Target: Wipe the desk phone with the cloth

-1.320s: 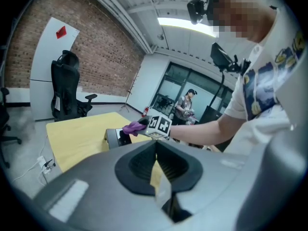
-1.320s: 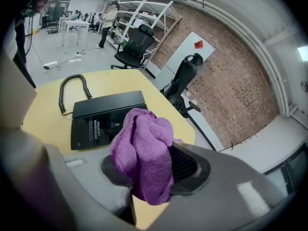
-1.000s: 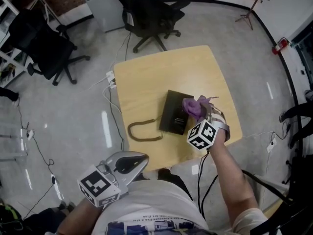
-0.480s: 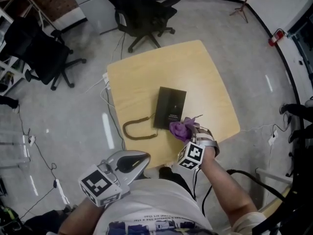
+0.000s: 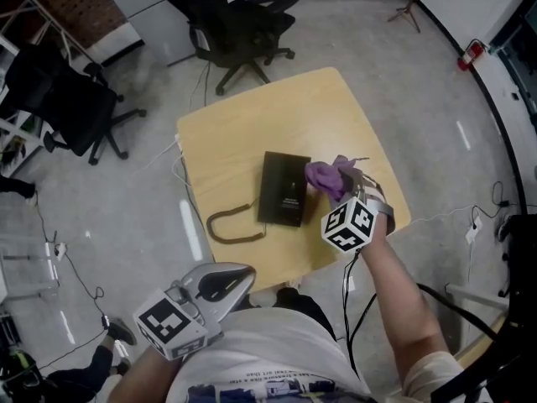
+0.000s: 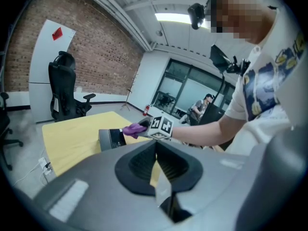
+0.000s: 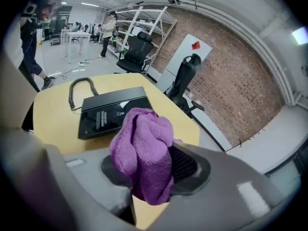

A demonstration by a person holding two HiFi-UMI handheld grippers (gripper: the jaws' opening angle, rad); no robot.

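A flat black desk phone [image 5: 284,189] lies mid-table on the yellow wooden table [image 5: 252,128], its coiled cord [image 5: 226,222] trailing to the left. My right gripper [image 5: 342,190] is shut on a bunched purple cloth [image 5: 325,177], which rests at the phone's right edge. In the right gripper view the cloth [image 7: 143,150] bulges out between the jaws, with the phone [image 7: 113,110] and cord [image 7: 77,88] just beyond. My left gripper [image 5: 242,273] hangs near my body, off the table's near edge, shut and holding nothing. The left gripper view shows the phone [image 6: 109,138] and cloth [image 6: 134,128] ahead.
Black office chairs stand beyond the table's far edge [image 5: 239,23] and at the far left [image 5: 63,99]. Cables and a power strip [image 5: 179,145] lie on the grey floor left of the table. A person's leg [image 5: 92,368] shows at the lower left.
The right gripper with the cloth swept from the phone's right side down to its near right corner, then back up along the right edge. The left gripper stayed put.
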